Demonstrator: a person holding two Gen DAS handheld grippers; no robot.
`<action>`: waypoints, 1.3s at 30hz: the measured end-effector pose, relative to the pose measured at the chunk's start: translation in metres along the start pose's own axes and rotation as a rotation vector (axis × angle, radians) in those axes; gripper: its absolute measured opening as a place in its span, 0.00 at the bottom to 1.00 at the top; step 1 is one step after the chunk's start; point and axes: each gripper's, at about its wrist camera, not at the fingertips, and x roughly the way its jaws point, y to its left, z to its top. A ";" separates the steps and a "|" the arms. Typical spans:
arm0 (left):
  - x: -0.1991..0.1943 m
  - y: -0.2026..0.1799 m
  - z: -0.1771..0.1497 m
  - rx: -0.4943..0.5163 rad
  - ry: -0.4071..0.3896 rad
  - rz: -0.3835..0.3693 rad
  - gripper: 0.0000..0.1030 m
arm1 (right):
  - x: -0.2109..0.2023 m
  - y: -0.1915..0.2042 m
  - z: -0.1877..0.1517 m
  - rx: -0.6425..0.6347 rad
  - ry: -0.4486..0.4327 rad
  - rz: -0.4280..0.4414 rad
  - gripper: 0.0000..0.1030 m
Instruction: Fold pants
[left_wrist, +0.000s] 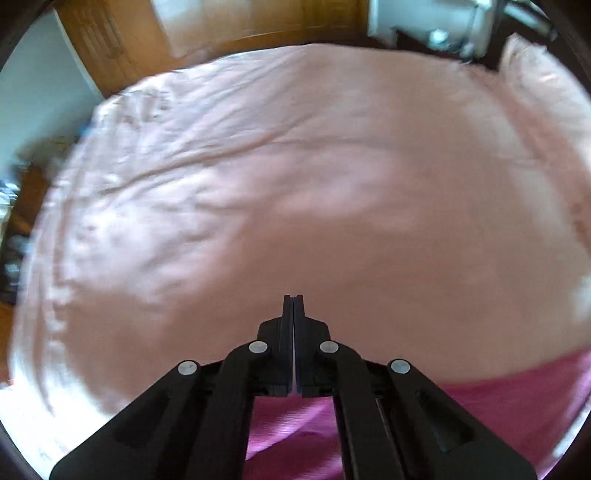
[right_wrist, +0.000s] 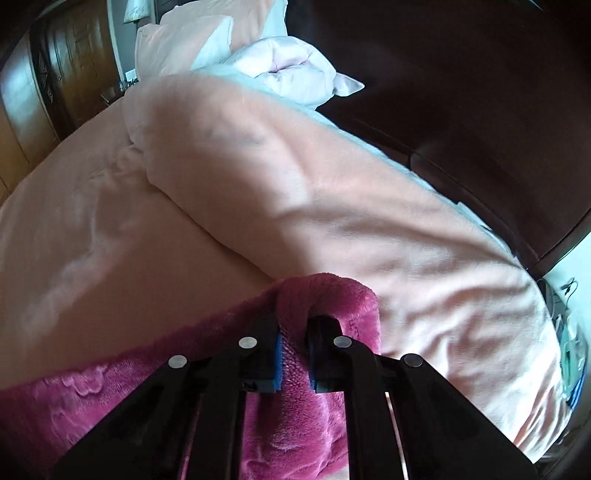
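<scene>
Below me spreads a wrinkled pale pink bedsheet (left_wrist: 295, 166) over the bed. A bulky folded peach duvet (right_wrist: 295, 177) lies across it, white pillows (right_wrist: 291, 62) beyond, against a dark wooden headboard (right_wrist: 480, 92).

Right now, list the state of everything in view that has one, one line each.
left claw: shut, nothing visible between its tips.
right claw: shut on the magenta fleece pants, fabric bunched over its tips.
magenta fleece pants: edge gathered and pinched; the rest spread on the bed.
pink bedsheet: spread, wrinkled.
pink duvet: piled up.
</scene>
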 end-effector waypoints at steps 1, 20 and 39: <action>0.000 -0.002 -0.002 0.008 0.021 -0.074 0.00 | -0.002 0.009 -0.001 -0.010 0.009 -0.011 0.09; 0.048 -0.079 -0.083 0.335 0.207 0.013 0.06 | 0.017 0.011 -0.054 -0.058 0.134 -0.046 0.09; 0.001 -0.052 -0.051 0.147 0.140 -0.142 0.77 | 0.019 0.007 -0.065 0.015 0.129 -0.090 0.15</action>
